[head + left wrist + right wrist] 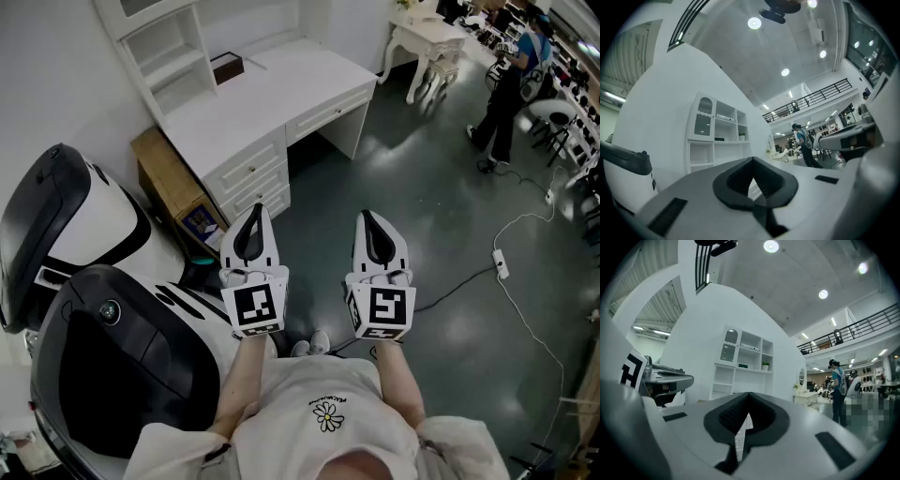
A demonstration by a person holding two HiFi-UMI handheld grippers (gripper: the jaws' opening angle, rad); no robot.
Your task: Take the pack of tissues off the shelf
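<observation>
Shelf unit: the head view's top edge cuts it, and we see only its lower compartments. In the left gripper view a small dark item sits on one shelf, too small for us to name. The right gripper view shows it no better. We cannot tell what the dark box on the worktop is. Both gripper views lose the unit's foot behind their own jaws. Brown carton: partly hidden behind a white machine.

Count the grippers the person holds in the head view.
2. The left gripper is left of centre; the right gripper is beside it. Both point toward the white desk. None seems hidden.
</observation>
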